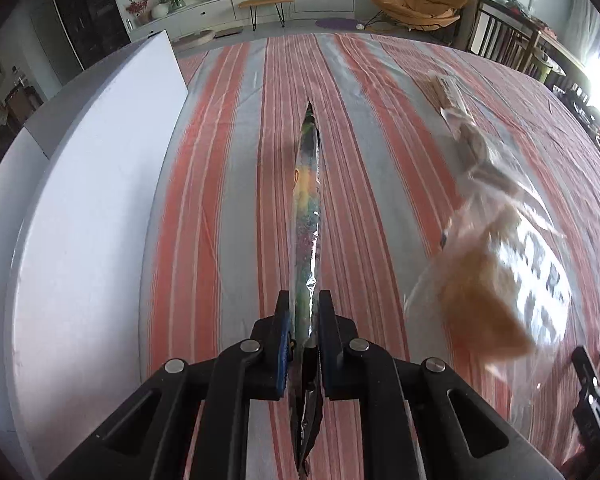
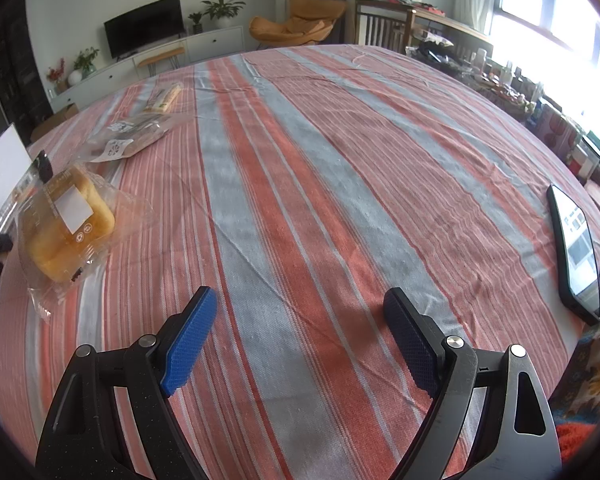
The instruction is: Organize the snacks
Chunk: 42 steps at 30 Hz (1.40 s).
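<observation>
The left gripper (image 1: pixel 304 312) is pinching a thin foil snack packet (image 1: pixel 309 184) edge-on above the striped worktop (image 1: pixel 228 200), best carried level toward the white box (image 1: pixel 80 200), while the right gripper (image 2: pixel 300 336) is idling with fingers wide apart, holding nothing.

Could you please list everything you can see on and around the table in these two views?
Foil snack packet: one, multicoloured, edge-on between the left gripper's pads.
Bread bag: one, clear with golden bread, left side of the table.
Clear snack bag: one, white label, beyond the bread.
Biscuit pack: one, pale yellow, far left.
White box: one, left table edge.
Phone: one, black, screen lit, right edge.
Tablecloth: one, red and grey stripes.
Left gripper: shut on the packet.
Right gripper: open, empty, above the cloth.
</observation>
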### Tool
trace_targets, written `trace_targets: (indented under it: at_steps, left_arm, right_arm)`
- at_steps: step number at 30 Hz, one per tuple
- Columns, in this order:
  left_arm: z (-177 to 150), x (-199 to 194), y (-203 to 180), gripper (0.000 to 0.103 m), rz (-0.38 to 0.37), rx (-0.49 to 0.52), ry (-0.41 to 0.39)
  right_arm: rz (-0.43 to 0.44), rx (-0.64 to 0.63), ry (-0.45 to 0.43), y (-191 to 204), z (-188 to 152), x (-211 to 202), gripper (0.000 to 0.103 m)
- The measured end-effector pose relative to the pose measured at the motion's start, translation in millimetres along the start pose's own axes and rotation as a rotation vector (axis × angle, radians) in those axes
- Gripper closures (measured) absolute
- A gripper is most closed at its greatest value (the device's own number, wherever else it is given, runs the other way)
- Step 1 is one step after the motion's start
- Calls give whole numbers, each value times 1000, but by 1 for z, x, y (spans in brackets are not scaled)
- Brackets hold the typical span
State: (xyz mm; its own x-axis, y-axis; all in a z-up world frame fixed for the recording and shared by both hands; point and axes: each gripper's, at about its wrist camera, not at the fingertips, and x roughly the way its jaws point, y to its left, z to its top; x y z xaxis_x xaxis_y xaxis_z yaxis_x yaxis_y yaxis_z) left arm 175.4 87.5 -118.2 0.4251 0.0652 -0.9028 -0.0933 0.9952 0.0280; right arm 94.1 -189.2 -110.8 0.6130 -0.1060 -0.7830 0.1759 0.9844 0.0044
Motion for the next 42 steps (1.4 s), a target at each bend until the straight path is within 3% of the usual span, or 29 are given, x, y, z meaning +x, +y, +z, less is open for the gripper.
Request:
trace_targets:
  at_steps: [3, 4, 5, 6, 7, 8, 12, 16, 42]
  left_arm:
    - [-11, 3, -6, 89, -48, 3, -13]
    - [-11, 4, -5, 81, -69, -11, -22]
    - [-9, 3, -6, 63, -93, -28, -43]
    - [-6, 4, -6, 51, -122, -43, -48]
    - [-6, 4, -5, 31, -138, -56, -53]
    - [-5, 6, -5, 24, -125, -69, -52]
    - [-7, 8, -12, 17, -94, -27, -98]
    - [-18, 11, -16, 0, -57, 25, -143]
    - [-22, 13, -14, 0, -40, -2, -172]
  right_arm:
    - [0, 0, 0, 0, 0, 0, 15]
    - [1, 0, 0, 0, 0, 0, 15]
    - [1, 0, 0, 0, 0, 0, 15]
    - [0, 0, 0, 0, 0, 0, 15]
    - [0, -1, 0, 1, 0, 0, 15]
    - [0, 0, 0, 0, 0, 0, 15]
    - [0, 0, 0, 0, 0, 0, 15]
    - [0, 0, 0, 0, 0, 0, 15]
    - [0, -1, -1, 0, 0, 0, 15]
